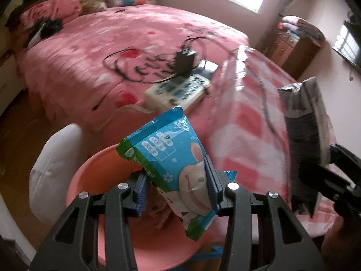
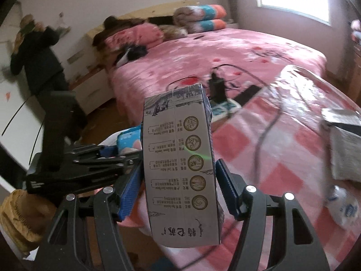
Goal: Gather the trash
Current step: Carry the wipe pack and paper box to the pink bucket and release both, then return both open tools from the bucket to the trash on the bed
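My left gripper (image 1: 177, 186) is shut on a blue and green snack wrapper (image 1: 171, 158) with a cartoon rabbit; the wrapper hangs over a pink plastic bin (image 1: 90, 180) standing below it. My right gripper (image 2: 178, 180) is shut on a grey milk carton (image 2: 180, 169) printed with round gold emblems. In the left wrist view that carton (image 1: 303, 135) and the right gripper show at the right edge. In the right wrist view the left gripper (image 2: 90, 160) with the blue wrapper (image 2: 128, 141) sits just left of the carton.
A table under a pink checked cloth (image 2: 282, 158) carries a white power strip (image 1: 178, 91) with a black adapter and cables, a grey packet (image 2: 345, 144) and a clear plastic bottle (image 2: 343, 205). Behind it is a pink bed (image 1: 112, 45). A person (image 2: 42, 63) stands at the far wall. A white stool (image 1: 54, 164) stands by the bin.
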### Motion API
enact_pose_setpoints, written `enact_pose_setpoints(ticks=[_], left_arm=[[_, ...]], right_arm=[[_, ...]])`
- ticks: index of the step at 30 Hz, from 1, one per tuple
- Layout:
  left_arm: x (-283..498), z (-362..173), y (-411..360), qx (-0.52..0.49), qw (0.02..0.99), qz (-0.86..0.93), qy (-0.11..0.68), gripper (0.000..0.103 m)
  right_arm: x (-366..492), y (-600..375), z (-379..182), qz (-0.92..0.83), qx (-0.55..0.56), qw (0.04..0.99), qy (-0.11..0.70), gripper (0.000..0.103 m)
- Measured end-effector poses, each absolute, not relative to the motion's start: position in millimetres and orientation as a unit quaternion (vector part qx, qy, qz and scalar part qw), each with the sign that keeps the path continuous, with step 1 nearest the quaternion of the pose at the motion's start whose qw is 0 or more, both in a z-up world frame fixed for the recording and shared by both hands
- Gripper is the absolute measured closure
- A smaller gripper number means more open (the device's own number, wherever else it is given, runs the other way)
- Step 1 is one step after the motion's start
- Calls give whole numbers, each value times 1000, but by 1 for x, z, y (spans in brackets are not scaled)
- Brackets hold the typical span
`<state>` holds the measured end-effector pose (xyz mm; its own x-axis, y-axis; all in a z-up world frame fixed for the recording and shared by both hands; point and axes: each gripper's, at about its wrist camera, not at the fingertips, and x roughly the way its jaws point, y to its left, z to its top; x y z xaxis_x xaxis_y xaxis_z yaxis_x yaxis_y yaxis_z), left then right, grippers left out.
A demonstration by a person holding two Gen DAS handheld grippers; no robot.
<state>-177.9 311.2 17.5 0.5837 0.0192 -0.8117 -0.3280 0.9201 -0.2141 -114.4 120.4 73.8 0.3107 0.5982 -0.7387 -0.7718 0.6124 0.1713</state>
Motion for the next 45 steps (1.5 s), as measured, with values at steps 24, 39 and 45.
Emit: enact_pose_setpoints(ticks=[24,39,45], left_arm=[[-205,-9,356,-152,867,188,436,33],[-185,24,311,-110,894,155,406,26],[-167,40,281,-99,907,123,391,26]], right_arm=[[-117,129,70,429,-55,810,396,14],[-112,70,77,380,-23,847,372,14],[-104,44,82,353,-9,860,368,14]])
